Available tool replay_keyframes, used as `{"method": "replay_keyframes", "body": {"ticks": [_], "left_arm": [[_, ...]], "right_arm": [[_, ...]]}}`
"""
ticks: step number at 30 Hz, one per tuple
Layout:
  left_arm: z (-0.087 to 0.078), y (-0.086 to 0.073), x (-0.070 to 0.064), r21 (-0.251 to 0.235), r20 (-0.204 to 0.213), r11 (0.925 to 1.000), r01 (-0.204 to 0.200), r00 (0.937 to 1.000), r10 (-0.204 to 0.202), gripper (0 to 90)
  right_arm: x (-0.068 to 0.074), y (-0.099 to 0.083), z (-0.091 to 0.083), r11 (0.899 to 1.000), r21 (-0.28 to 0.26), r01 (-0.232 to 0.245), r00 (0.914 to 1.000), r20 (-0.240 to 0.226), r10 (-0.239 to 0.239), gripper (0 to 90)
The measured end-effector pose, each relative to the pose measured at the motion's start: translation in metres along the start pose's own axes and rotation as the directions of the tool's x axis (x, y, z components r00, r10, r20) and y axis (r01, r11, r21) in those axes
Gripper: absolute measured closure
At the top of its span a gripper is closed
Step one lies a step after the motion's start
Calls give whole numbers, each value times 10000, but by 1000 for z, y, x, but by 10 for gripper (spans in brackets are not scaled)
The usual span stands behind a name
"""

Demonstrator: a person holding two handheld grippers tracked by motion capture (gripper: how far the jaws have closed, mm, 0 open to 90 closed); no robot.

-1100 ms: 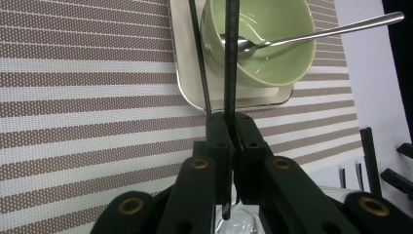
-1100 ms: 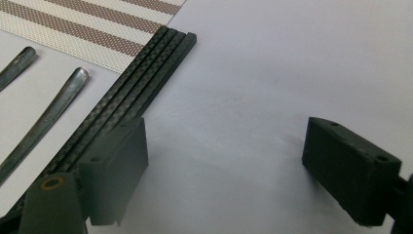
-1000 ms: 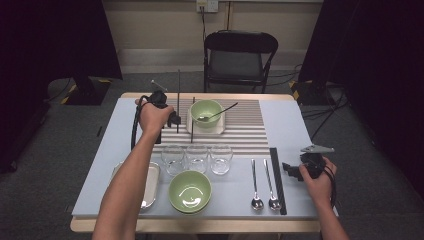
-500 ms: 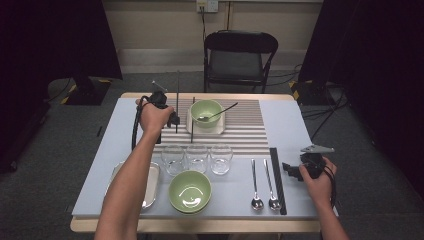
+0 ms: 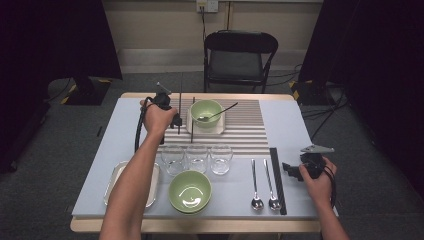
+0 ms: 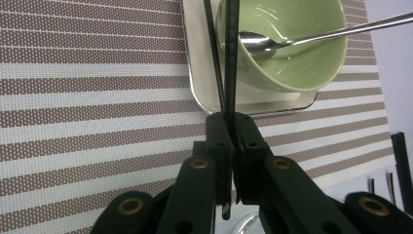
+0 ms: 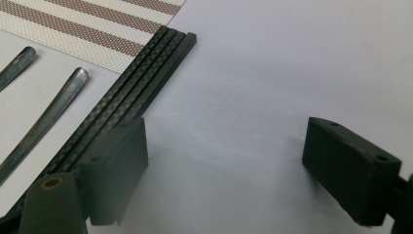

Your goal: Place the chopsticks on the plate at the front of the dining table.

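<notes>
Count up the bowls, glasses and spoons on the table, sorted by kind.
Green bowls: 2
Glasses: 3
Spoons: 3, one resting in the far bowl
Total: 8

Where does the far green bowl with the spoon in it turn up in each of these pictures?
High view: the far green bowl sits on its white tray at the far middle of the table, just right of the left gripper.
Left gripper view: the same bowl is at the top right, beyond the chopstick in the shut jaws.
Right gripper view: not in it.
Shared landmark: the striped mat.
</notes>
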State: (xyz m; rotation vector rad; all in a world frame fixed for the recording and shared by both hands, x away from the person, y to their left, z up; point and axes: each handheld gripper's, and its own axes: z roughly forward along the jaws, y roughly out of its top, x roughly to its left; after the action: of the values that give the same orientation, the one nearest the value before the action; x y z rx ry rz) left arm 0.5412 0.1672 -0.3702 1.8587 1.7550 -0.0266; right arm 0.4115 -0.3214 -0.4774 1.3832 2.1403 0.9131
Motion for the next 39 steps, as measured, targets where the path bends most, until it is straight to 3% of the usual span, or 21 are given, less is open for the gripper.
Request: {"method": "replay_keyframes", "body": {"ticks": [26, 39], "left_arm": [[13, -3, 1, 204, 9, 9996, 219, 9998, -220, 872], [20, -3, 2, 320, -38, 9994, 143, 9999, -141, 872]], "right_arm": [[0, 0, 0, 10000, 1, -9, 10000, 1, 9, 155], [0, 0, 0, 10000, 4, -7, 10000, -15, 7, 155]]}}
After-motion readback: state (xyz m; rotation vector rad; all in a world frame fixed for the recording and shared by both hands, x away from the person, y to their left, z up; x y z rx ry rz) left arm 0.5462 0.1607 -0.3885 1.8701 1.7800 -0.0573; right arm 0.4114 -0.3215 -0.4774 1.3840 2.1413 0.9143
